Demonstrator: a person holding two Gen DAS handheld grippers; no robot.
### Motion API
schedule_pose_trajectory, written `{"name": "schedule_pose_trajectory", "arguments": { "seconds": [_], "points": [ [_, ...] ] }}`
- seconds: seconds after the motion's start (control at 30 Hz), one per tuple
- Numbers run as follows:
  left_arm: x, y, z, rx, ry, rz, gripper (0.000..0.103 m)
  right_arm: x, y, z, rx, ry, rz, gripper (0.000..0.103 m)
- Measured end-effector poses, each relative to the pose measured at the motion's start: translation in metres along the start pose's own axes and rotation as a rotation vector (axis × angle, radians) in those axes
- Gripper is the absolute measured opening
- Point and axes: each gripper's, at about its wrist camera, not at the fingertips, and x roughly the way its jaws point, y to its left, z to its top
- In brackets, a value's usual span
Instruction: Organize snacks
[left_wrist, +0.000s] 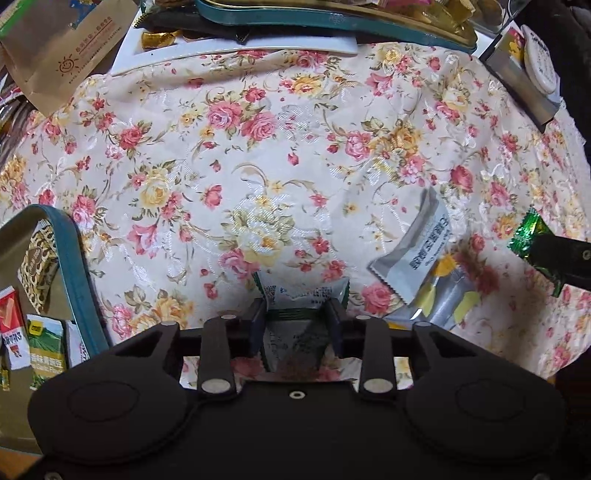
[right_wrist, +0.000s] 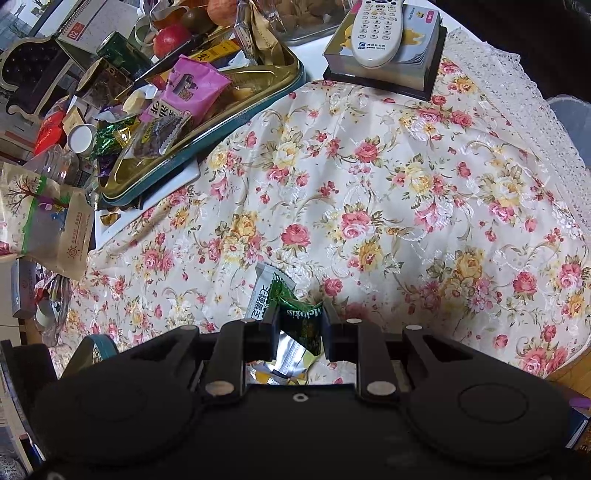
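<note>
Over the floral tablecloth, the left gripper points straight down, its jaws pressed against the sides of a white-and-green snack packet. At about three o'clock from it lies a silver sachet flat on the cloth. Beyond that, the right gripper tilts steeply downward, clamped on a green foil candy above the cloth. At nine o'clock sits a teal-rimmed tin holding packets.
</note>
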Motion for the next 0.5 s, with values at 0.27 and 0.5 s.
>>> {"name": "schedule_pose_trajectory", "arguments": {
  "seconds": [0.27, 0.5],
  "points": [
    [-0.019, 0.001, -0.004, -0.019, -0.024, -0.041, 0.018, -0.007, 0.008, 0.000, 0.012, -0.014, 0.009, 0.024],
    [-0.011, 0.001, -0.007, -0.019, -0.035, 0.030, 0.048, -0.003, 0.017, -0.008, -0.027, -0.005, 0.003, 0.024]
  ]
}}
